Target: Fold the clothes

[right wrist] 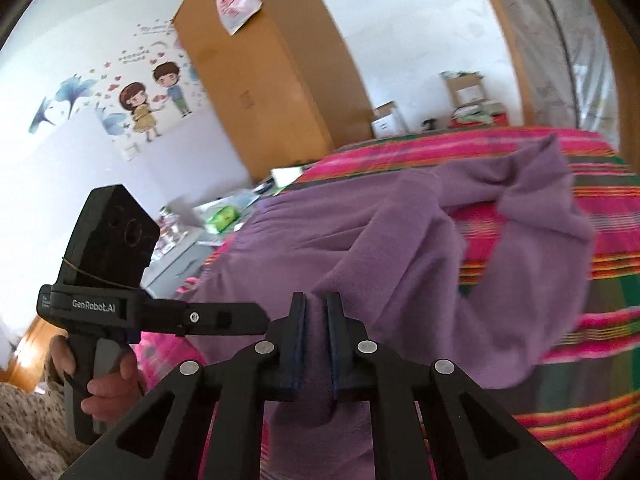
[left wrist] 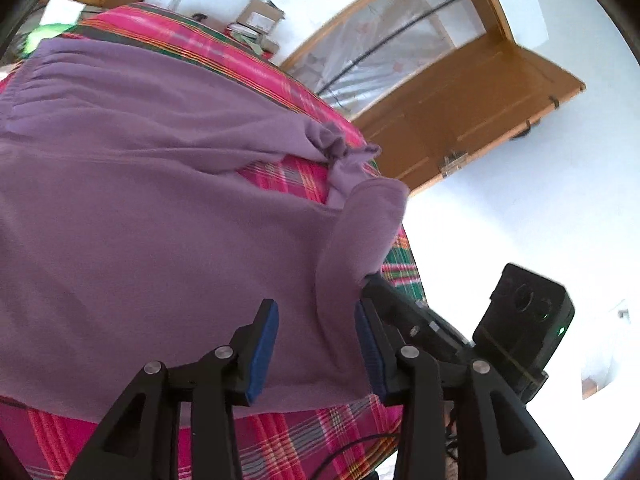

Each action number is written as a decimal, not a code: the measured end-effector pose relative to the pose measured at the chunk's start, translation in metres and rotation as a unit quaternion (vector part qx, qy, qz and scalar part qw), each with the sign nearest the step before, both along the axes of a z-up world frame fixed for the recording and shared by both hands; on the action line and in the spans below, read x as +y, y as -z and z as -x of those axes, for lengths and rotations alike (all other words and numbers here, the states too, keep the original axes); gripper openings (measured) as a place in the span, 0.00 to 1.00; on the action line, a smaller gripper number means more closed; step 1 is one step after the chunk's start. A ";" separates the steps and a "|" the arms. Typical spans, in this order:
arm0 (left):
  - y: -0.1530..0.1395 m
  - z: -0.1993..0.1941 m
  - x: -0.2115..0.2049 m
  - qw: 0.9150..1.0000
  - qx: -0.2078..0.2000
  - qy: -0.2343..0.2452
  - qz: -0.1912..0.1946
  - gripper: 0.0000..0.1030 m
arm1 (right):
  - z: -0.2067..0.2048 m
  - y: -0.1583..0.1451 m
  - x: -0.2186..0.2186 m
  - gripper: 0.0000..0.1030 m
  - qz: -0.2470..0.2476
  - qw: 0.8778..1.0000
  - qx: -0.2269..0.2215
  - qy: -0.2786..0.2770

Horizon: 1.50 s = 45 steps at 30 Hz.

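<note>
Right gripper (right wrist: 316, 308) clamped on the sleeve (right wrist: 400, 248), left gripper (left wrist: 316, 312) gaping over the purple top (left wrist: 140, 200) spread ahead on the bed (left wrist: 304, 440), sleeve running away rightward.

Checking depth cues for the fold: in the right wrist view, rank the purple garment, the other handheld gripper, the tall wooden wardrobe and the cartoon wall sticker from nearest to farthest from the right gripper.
1. purple garment: pinched in the right gripper jaws, centre.
2. left gripper: just left, beside it.
3. wooden wardrobe: beyond the bed, upper centre.
4. wall sticker: upper left; too close to the wardrobe to call.
</note>
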<state>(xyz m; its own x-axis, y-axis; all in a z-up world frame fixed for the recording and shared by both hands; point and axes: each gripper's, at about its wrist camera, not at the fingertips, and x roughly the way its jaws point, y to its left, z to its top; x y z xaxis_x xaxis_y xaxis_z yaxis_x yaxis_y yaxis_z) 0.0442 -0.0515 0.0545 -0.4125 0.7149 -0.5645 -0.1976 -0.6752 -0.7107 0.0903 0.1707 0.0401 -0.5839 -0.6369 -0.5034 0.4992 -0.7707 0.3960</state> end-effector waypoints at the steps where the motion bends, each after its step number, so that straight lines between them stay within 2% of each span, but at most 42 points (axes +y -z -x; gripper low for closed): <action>1: 0.002 0.000 -0.004 1.000 -0.003 -0.007 -0.002 0.41 | 0.002 0.003 -0.005 0.10 0.001 1.000 -0.005 -0.005; 7: 0.019 0.007 -0.019 0.999 -0.031 -0.037 -0.009 0.41 | 0.011 0.018 -0.033 0.10 0.006 0.999 -0.035 -0.038; 11: 0.026 0.010 -0.016 0.999 -0.041 -0.029 -0.005 0.41 | 0.012 0.026 -0.038 0.15 -0.006 0.998 -0.057 -0.041; 14: 0.032 0.012 -0.013 0.998 -0.050 -0.025 -0.001 0.41 | 0.009 0.022 -0.022 0.21 0.019 0.998 -0.060 -0.030; 16: 0.034 0.013 -0.011 0.998 -0.053 -0.023 0.001 0.41 | 0.005 0.017 -0.002 0.30 0.033 0.998 -0.055 -0.012; 19: 0.037 0.014 -0.009 0.998 -0.055 -0.021 0.000 0.41 | 0.000 0.010 0.034 0.33 0.042 0.998 -0.040 0.029; 22: 0.040 0.016 -0.007 0.998 -0.058 -0.019 0.000 0.41 | 0.005 0.012 0.065 0.33 0.011 0.995 -0.038 0.091; 26: 0.047 0.018 -0.004 0.998 -0.065 -0.018 -0.002 0.41 | 0.023 0.020 0.099 0.34 -0.043 0.983 -0.049 0.172; 30: 0.049 0.019 0.001 0.998 -0.069 -0.015 0.002 0.41 | 0.045 0.028 0.128 0.34 -0.044 0.972 -0.074 0.218; 35: 0.050 0.020 0.003 0.998 -0.068 -0.015 0.003 0.41 | 0.074 0.034 0.141 0.34 -0.065 0.967 -0.092 0.229; 45: 0.051 0.026 0.007 0.997 -0.068 -0.017 0.006 0.41 | 0.112 0.048 0.134 0.34 -0.063 0.971 -0.111 0.204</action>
<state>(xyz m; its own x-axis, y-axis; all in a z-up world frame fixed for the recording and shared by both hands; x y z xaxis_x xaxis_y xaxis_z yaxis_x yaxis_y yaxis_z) 0.0178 -0.0441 0.0040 -0.3556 0.6941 -0.6259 -0.0759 -0.6889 -0.7209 -0.0214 0.3045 -0.0083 -0.6425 -0.3012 -0.7046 0.0552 -0.9353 0.3495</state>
